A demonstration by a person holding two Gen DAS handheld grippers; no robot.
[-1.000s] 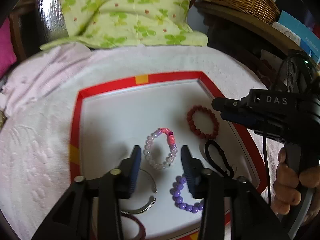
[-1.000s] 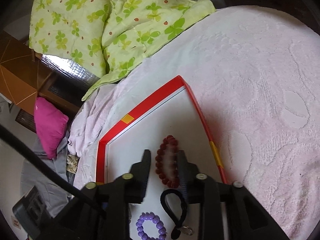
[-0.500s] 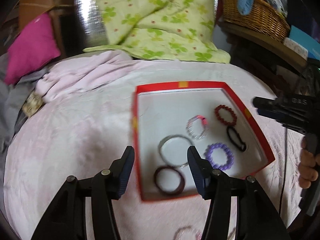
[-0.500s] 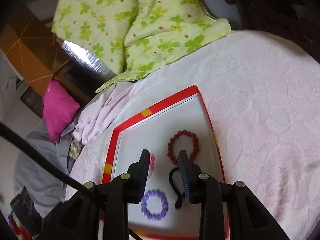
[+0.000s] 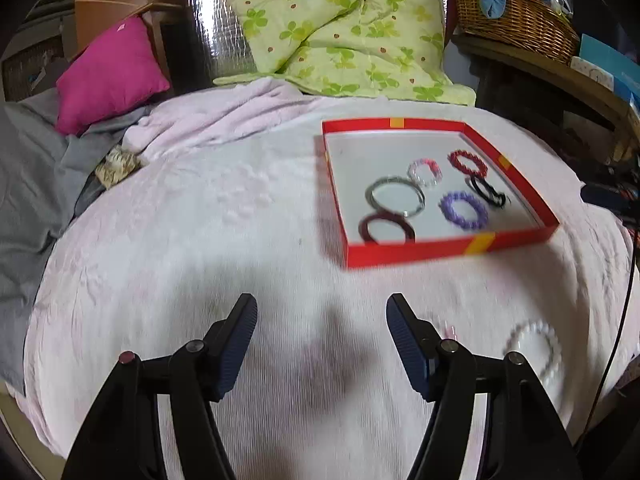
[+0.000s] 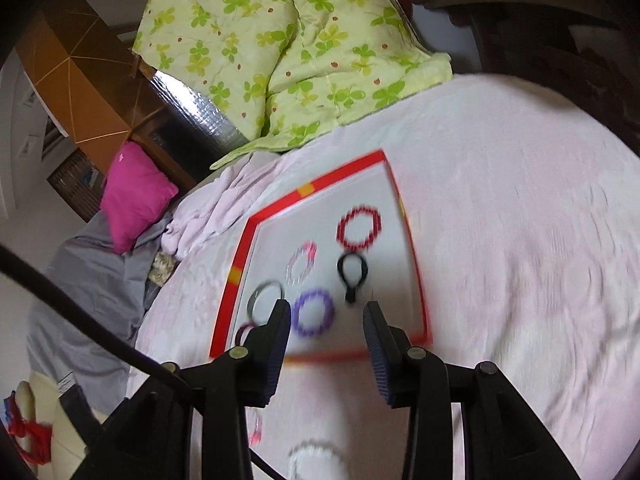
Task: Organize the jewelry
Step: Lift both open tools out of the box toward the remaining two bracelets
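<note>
A red-rimmed white tray (image 5: 448, 250) (image 6: 338, 178) sits on the pink bedspread. In it lie a red bead bracelet (image 5: 467, 163) (image 6: 359, 228), a pink-clear bracelet (image 5: 425, 171) (image 6: 302, 263), a purple bead bracelet (image 5: 464, 210) (image 6: 313, 313), a black hair tie (image 5: 488, 192) (image 6: 352, 271), a silver bangle (image 5: 395, 196) (image 6: 264, 296) and a dark red bangle (image 5: 386, 227). A white pearl bracelet (image 5: 534, 346) (image 6: 316, 460) lies on the bedspread outside the tray. My left gripper (image 5: 322, 332) is open and empty, near of the tray. My right gripper (image 6: 326, 334) is open and empty over the tray's near edge.
A green clover quilt (image 5: 340, 28) and a magenta pillow (image 5: 106, 72) lie at the back. A wicker basket (image 5: 516, 20) stands on a shelf at the right. Grey cloth (image 5: 28, 168) lies at the left. A small pink item (image 6: 256, 434) lies near the pearl bracelet.
Both grippers have pulled back and up from the tray. The left gripper has opened wider and moved off the tray to the near left. The pearl bracelet has come into view.
</note>
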